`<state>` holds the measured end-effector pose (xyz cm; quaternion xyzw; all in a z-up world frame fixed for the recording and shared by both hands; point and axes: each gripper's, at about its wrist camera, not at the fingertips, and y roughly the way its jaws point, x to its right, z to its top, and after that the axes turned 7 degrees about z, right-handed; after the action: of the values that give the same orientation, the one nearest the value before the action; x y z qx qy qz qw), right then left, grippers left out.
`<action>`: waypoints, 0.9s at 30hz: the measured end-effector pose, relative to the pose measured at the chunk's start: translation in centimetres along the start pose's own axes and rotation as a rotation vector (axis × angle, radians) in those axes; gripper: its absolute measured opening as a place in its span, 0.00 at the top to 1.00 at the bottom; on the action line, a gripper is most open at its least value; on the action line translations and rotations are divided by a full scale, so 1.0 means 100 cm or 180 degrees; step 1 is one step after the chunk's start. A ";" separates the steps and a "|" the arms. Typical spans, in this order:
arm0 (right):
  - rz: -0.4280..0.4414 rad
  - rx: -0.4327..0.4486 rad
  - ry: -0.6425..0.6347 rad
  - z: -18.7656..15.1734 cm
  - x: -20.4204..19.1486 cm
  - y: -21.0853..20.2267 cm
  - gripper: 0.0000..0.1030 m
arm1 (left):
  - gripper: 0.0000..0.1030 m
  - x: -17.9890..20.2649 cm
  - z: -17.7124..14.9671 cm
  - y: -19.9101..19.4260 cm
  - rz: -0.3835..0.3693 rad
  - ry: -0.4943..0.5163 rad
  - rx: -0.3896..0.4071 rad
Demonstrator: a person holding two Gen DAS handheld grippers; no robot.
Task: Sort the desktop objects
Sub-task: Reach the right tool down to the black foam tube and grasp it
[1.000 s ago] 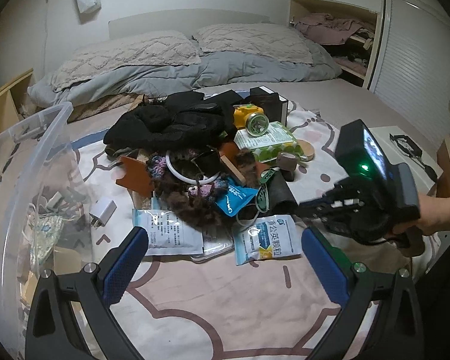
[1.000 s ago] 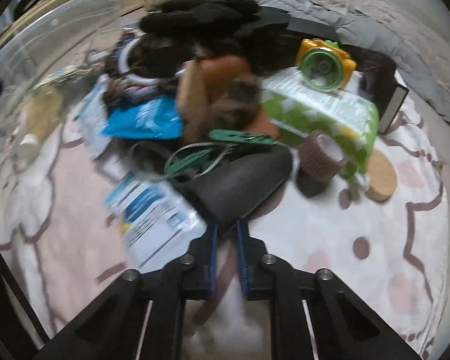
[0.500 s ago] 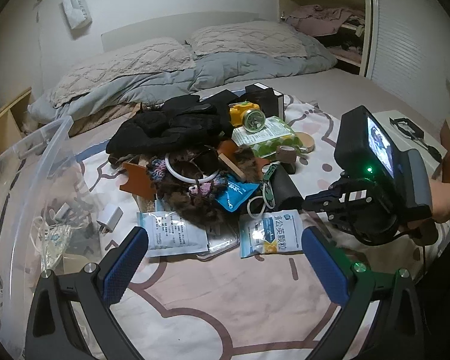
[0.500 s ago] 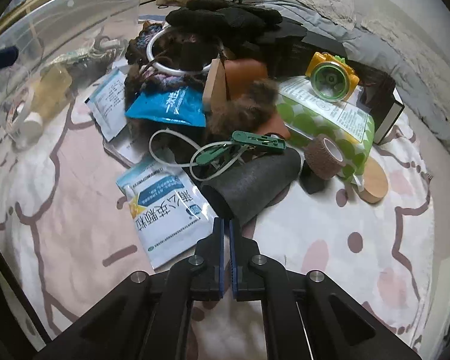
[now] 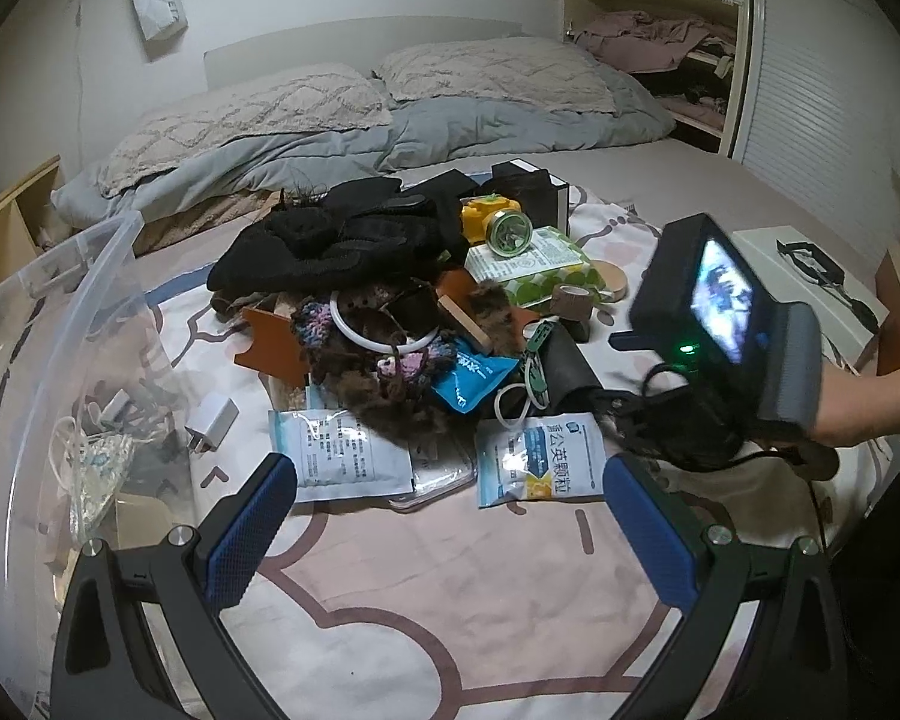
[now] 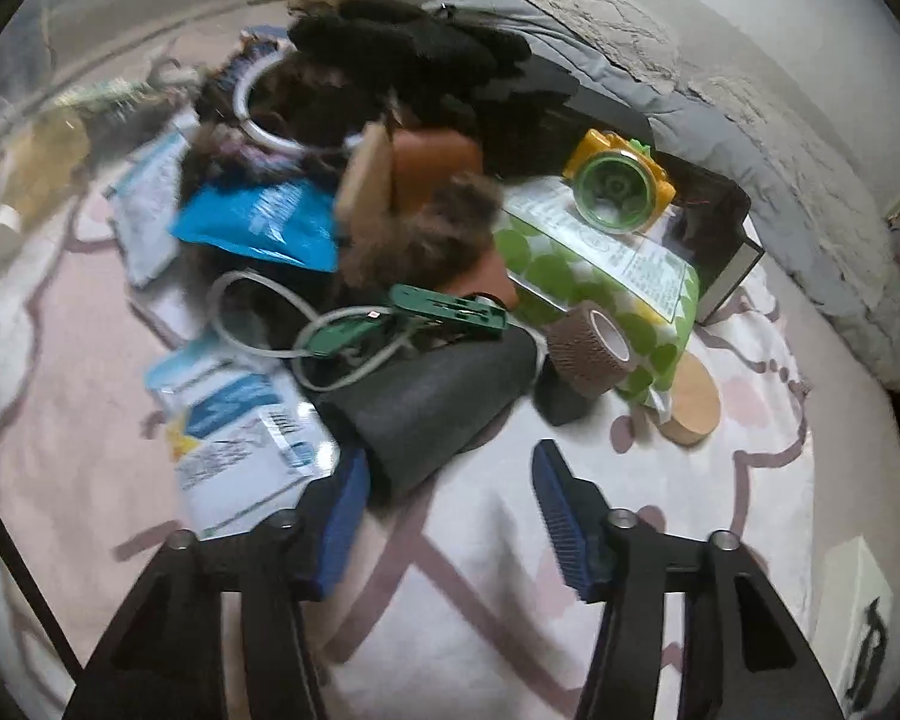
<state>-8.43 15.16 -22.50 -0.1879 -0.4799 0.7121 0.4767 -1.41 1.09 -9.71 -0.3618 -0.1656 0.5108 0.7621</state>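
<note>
A heap of small objects lies on the patterned bedsheet. My right gripper (image 6: 450, 510) is held low over the sheet with its jaws opening. The near end of a black foam cylinder (image 6: 438, 408) lies just ahead of its fingertips, close to the left blue pad (image 6: 342, 516), and neither pad presses on it. In the left wrist view the right gripper (image 5: 624, 414) shows as a blurred device in a person's hand beside that cylinder (image 5: 564, 360). My left gripper (image 5: 450, 516) stays open and empty over bare sheet, short of a medicine sachet (image 5: 540, 462).
A clear plastic bin (image 5: 108, 276) with small items stands at the left. The heap holds black gloves (image 5: 330, 246), a green clip (image 6: 450, 309), a brown tape roll (image 6: 591, 348), a green-dotted tissue pack (image 6: 570, 276), a yellow headlamp (image 6: 618, 180) and a wooden coaster (image 6: 696, 408). A white charger (image 5: 213, 420) lies apart.
My right gripper's jaws went from shut to parted, and it tipped down closer to the black cylinder. The left gripper kept its place and stayed open.
</note>
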 end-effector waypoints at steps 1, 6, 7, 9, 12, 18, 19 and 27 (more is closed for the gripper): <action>-0.0026 -0.0022 0.0011 0.002 0.000 0.005 0.51 | 0.00 0.000 0.000 0.001 -0.0003 0.0001 -0.0006; 0.0030 -0.0040 -0.0043 0.012 0.004 0.012 0.76 | 0.00 -0.004 -0.001 0.001 -0.0009 -0.0011 -0.0019; 0.0062 -0.0033 -0.0016 0.011 0.006 0.010 0.76 | 0.00 -0.004 -0.001 0.001 -0.0008 -0.0014 -0.0020; 0.0208 -0.0052 0.0135 0.014 0.018 0.007 0.80 | 0.00 -0.007 -0.002 0.000 -0.0001 -0.0032 -0.0017; 0.0421 -0.0070 0.0353 0.013 0.033 0.000 0.86 | 0.00 -0.012 -0.003 0.000 0.0009 -0.0066 -0.0027; 0.0737 -0.0104 0.0382 0.005 0.032 -0.017 0.89 | 0.00 -0.016 0.000 -0.001 0.0049 -0.0127 -0.0013; 0.0790 -0.0115 0.0356 0.004 0.028 -0.020 0.89 | 0.00 -0.016 0.001 -0.003 0.0055 -0.0127 -0.0001; 0.1411 -0.0285 0.0211 -0.012 -0.009 -0.042 0.89 | 0.00 -0.015 0.004 -0.010 0.0113 -0.0050 0.0103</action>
<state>-5.03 15.34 -19.65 -0.3330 -0.4421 0.7709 0.3153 -1.63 -0.34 -8.59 -0.3482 -0.1569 0.5296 0.7574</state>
